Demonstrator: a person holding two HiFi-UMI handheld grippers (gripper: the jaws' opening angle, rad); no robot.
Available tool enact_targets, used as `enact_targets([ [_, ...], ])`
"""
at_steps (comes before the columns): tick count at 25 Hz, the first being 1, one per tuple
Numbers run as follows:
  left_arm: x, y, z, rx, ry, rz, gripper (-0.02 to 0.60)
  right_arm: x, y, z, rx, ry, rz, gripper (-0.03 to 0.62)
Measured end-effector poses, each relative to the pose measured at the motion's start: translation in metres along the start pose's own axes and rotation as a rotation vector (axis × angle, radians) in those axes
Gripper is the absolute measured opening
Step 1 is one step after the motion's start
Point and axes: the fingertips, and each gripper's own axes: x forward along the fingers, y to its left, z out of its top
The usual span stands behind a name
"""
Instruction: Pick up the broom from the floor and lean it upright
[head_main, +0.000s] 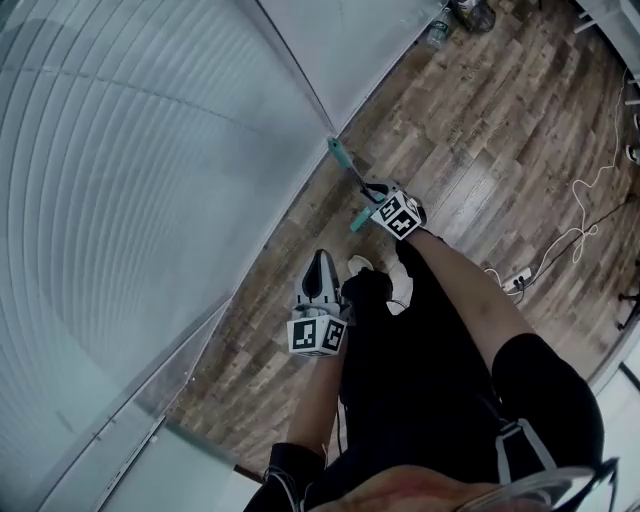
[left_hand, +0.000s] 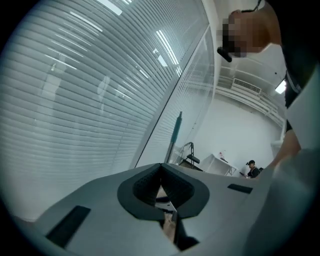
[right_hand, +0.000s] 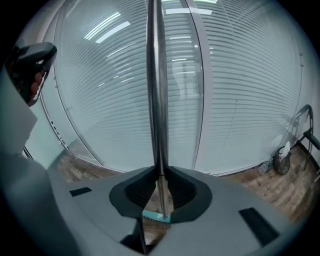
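Right gripper view: broom (right_hand: 156, 100) (upright)

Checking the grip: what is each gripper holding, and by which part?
Right gripper clamps the broom by its metal shaft, above the teal head; left gripper holds nothing.

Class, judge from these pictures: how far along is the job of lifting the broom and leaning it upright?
Done: the broom is up, standing nearly upright beside the glass wall. In hand: the right gripper clamps it between its jaws; the left gripper is shut and empty. Left: probably settle it against the wall and let go.
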Motion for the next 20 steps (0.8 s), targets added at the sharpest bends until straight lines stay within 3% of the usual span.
enact_targets([
  [3, 0.027, 0.008, -0.013, 0.04, -0.008, -0.045, 0.018, 0.037, -0.017, -0.016, -0.003, 0.013, 0.003, 0.081],
  [10, 0.097, 0.053, -0.063, 0.056, -0.027, -0.02, 0.018, 0.11, -0.053, -0.064, -0.008, 0.027, 0.001, 0.081],
  [16, 0.117, 0.065, -0.096, 0.107, -0.004, -0.038, 0.018, 0.149, -0.061, -0.095, -0.002, 0.036, 0.015, 0.081],
  [20, 0.122, 0.078, -0.128, 0.063, 0.05, -0.048, 0.018, 0.169, -0.068, -0.102, 0.073, 0.017, 0.015, 0.081],
])
